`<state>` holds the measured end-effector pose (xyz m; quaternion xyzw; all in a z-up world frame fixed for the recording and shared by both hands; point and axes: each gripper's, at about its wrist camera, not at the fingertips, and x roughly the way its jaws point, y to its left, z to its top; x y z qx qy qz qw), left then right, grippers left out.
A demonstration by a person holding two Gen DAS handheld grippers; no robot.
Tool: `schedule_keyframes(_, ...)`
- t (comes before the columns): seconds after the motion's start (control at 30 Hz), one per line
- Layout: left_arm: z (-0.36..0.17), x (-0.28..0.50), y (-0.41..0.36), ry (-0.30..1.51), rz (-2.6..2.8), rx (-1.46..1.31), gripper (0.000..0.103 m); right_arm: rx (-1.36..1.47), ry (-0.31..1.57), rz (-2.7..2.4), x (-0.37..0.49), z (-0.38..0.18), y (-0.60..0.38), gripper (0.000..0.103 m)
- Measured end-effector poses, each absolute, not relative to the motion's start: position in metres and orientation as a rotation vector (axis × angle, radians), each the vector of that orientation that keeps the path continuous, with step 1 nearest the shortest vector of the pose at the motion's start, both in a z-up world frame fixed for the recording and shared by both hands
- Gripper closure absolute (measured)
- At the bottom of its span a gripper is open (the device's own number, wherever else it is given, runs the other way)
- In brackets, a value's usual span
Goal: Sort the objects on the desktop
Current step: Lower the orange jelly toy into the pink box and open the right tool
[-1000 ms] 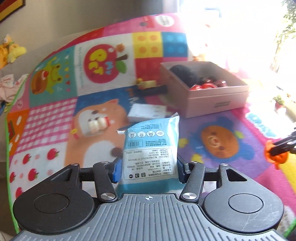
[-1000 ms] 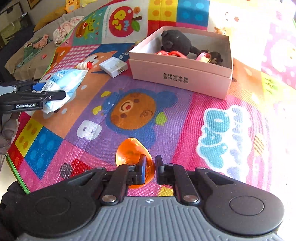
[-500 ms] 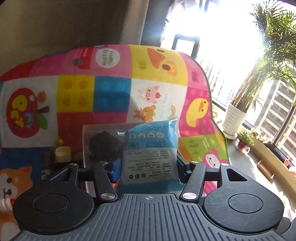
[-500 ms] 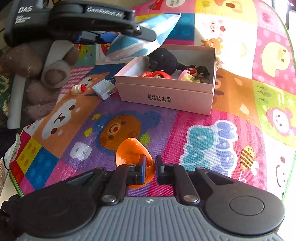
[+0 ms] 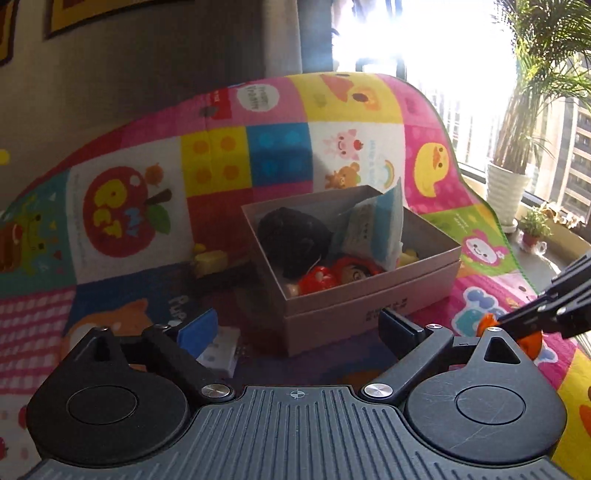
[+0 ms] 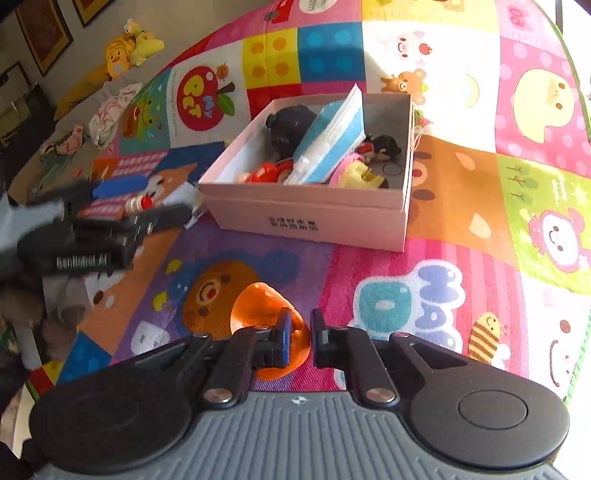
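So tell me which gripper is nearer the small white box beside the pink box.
Left. The left gripper hangs open right above the small white box; the right gripper, clamping the orange cup, is farther off.

Sunlit window (image 5: 424,44), potted palm (image 5: 517,147) (white pot), framed pictures (image 6: 44,29).

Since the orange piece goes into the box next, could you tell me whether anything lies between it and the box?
Nothing visible does. The right hand-held gripper holds the orange piece above bare mat, and the pink box is open-topped. The left hand-held gripper stands off to one side.
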<state>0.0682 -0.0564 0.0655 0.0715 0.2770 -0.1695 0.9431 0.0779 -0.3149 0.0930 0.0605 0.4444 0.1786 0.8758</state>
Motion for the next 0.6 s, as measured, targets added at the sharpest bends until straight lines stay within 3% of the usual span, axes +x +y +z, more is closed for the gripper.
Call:
schedule_keyframes(0.33,0.041,0.042,-0.012,0.641,-0.319,-0.03,0.003,0.078,0.698,0.189,0.185,0.181,-0.298,0.093)
schedule_keyframes(0.37,0.039,0.041,-0.012,0.644,-0.325,-0.034,0.003,0.069,0.694,0.171,0.199,0.182,-0.293,0.092)
schedule_keyframes(0.43,0.035,0.04,-0.011,0.647,-0.334,-0.044,0.003,0.079,0.715,0.126,0.225,0.177,-0.288,0.08)
schedule_keyframes(0.6,0.03,0.038,0.002,0.645,-0.329,-0.075,0.003,0.057,0.796,0.09,0.245,0.143,-0.273,0.078)
